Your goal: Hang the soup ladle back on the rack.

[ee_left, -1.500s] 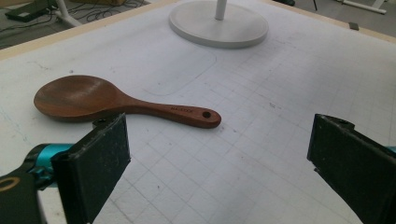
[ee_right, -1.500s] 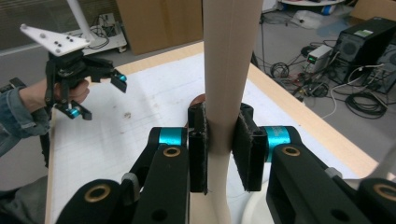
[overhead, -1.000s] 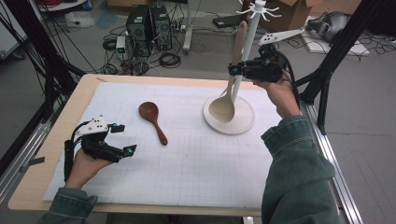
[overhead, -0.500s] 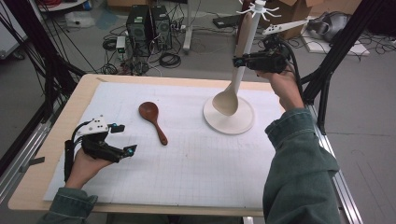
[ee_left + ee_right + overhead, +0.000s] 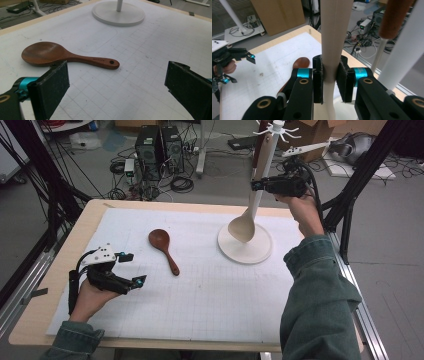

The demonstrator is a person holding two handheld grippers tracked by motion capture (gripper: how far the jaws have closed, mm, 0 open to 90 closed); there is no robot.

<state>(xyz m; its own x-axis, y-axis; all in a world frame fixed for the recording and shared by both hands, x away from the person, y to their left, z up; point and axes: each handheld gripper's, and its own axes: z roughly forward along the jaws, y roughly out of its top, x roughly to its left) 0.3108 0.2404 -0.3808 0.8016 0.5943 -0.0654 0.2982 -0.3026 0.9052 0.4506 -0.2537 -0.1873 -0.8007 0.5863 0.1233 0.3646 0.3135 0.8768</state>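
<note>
Nearest the person, the left claw (image 5: 131, 268) rests low on the white gridded mat (image 5: 210, 290) that covers the tabletop (image 5: 60, 270), its jaws spread wide with nothing between them. In the left gripper view the dark brown wooden spoon (image 5: 62, 55) lies flat on the mat just beyond those jaws, bowl to the left and handle pointing right, touching neither pad. Farther across the mat stands the round white base (image 5: 250, 251) of a utensil stand, whose white post (image 5: 264, 157) rises to a crown of small hooks. Above the base the right claw (image 5: 257, 185) is raised off the tabletop and pinches the handle of a pale wooden spoon (image 5: 243, 226), which hangs bowl down, slightly tilted, over the base. In the right gripper view both pads press flat against the pale handle. Another brown handle (image 5: 394, 17) hangs at the stand beside the post.
</note>
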